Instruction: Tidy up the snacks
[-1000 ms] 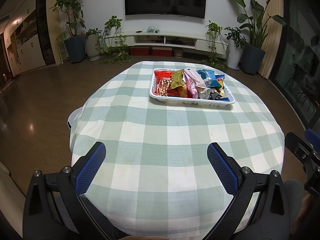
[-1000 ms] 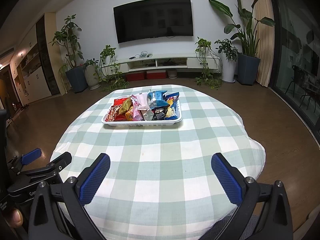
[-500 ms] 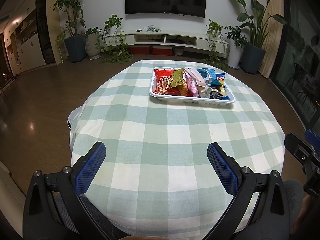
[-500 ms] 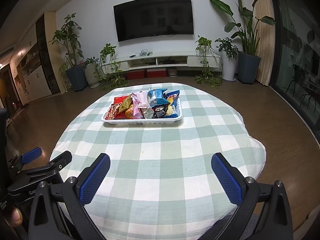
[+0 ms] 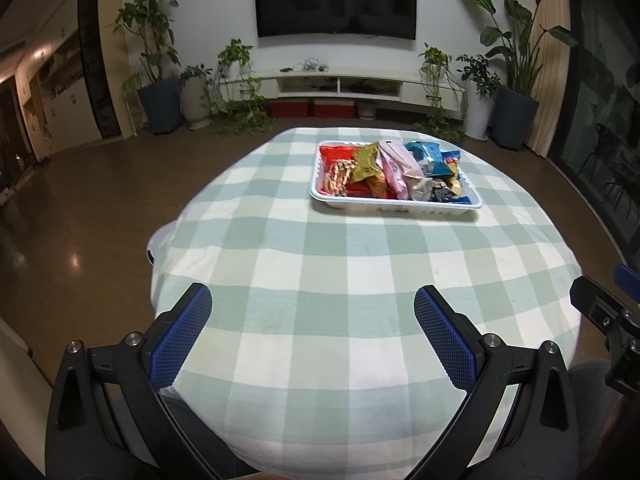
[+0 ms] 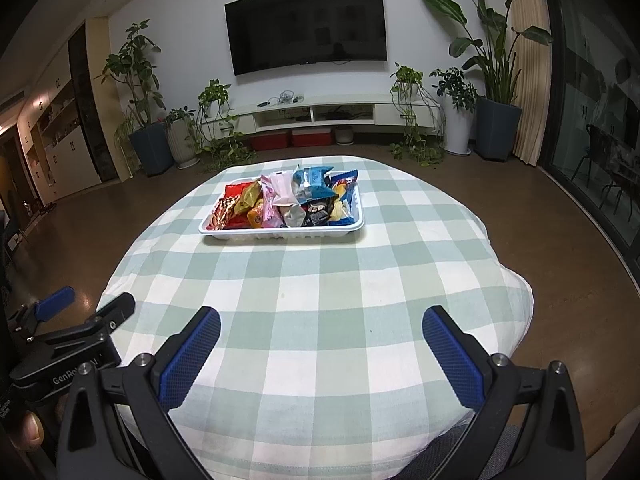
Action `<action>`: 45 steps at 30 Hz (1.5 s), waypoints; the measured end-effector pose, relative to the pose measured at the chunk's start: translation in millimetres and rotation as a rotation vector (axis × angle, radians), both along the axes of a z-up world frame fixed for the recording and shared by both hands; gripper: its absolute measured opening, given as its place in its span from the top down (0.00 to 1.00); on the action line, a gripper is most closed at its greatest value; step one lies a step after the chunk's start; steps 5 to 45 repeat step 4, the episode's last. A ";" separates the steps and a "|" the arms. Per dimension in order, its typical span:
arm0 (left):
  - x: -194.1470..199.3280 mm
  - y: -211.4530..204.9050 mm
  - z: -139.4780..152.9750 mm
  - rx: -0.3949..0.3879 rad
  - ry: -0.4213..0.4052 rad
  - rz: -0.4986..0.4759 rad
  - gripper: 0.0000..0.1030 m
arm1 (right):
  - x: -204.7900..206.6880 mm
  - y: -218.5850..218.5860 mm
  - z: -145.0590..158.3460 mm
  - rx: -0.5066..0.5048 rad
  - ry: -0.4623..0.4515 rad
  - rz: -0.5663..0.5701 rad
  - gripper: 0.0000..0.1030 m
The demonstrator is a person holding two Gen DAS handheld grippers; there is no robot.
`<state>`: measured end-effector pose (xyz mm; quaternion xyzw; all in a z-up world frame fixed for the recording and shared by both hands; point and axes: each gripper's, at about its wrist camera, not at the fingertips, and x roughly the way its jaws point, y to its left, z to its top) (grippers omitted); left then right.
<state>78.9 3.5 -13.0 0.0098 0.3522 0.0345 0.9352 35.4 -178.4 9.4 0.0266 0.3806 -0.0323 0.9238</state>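
A white tray (image 5: 394, 204) (image 6: 280, 233) full of several snack packets stands on the far part of a round table with a green and white checked cloth (image 5: 340, 280) (image 6: 320, 280). A red packet (image 5: 338, 156), a gold one (image 5: 366, 158), a pink one (image 5: 396, 166) and blue ones (image 5: 430, 158) lie piled in it. My left gripper (image 5: 312, 332) is open and empty over the table's near edge. My right gripper (image 6: 320, 344) is open and empty over the near edge too. Both are far from the tray.
A TV (image 6: 306, 28) hangs on the far wall above a low white shelf (image 6: 316, 114). Potted plants (image 6: 496, 80) stand along that wall. Brown floor surrounds the table. The left gripper shows at the lower left of the right wrist view (image 6: 72, 320).
Both views have tilted slightly, so the tray sits a little lower in each frame. Both grippers stay open and empty.
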 end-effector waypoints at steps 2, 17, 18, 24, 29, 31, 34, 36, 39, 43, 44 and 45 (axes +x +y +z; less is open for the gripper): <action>0.1 1.6 0.7 -0.002 0.000 0.006 0.00 | -5.8 -0.6 -3.1 0.003 0.010 -0.001 0.00; 0.6 2.9 0.6 -0.001 0.003 0.006 0.00 | -10.8 -1.1 -6.5 0.007 0.019 0.000 0.00; 0.6 2.9 0.6 -0.001 0.003 0.006 0.00 | -10.8 -1.1 -6.5 0.007 0.019 0.000 0.00; 0.6 2.9 0.6 -0.001 0.003 0.006 0.00 | -10.8 -1.1 -6.5 0.007 0.019 0.000 0.00; 0.6 2.9 0.6 -0.001 0.003 0.006 0.00 | -10.8 -1.1 -6.5 0.007 0.019 0.000 0.00; 0.6 2.9 0.6 -0.001 0.003 0.006 0.00 | -10.8 -1.1 -6.5 0.007 0.019 0.000 0.00; 0.6 2.9 0.6 -0.001 0.003 0.006 0.00 | -10.8 -1.1 -6.5 0.007 0.019 0.000 0.00; 0.6 2.9 0.6 -0.001 0.003 0.006 0.00 | -10.8 -1.1 -6.5 0.007 0.019 0.000 0.00; 0.6 2.9 0.6 -0.001 0.003 0.006 0.00 | -10.8 -1.1 -6.5 0.007 0.019 0.000 0.00; 0.6 2.9 0.6 -0.001 0.003 0.006 0.00 | -10.8 -1.1 -6.5 0.007 0.019 0.000 0.00; 0.6 2.9 0.6 -0.001 0.003 0.006 0.00 | -10.8 -1.1 -6.5 0.007 0.019 0.000 0.00; 0.6 2.9 0.6 -0.001 0.003 0.006 0.00 | -10.8 -1.1 -6.5 0.007 0.019 0.000 0.00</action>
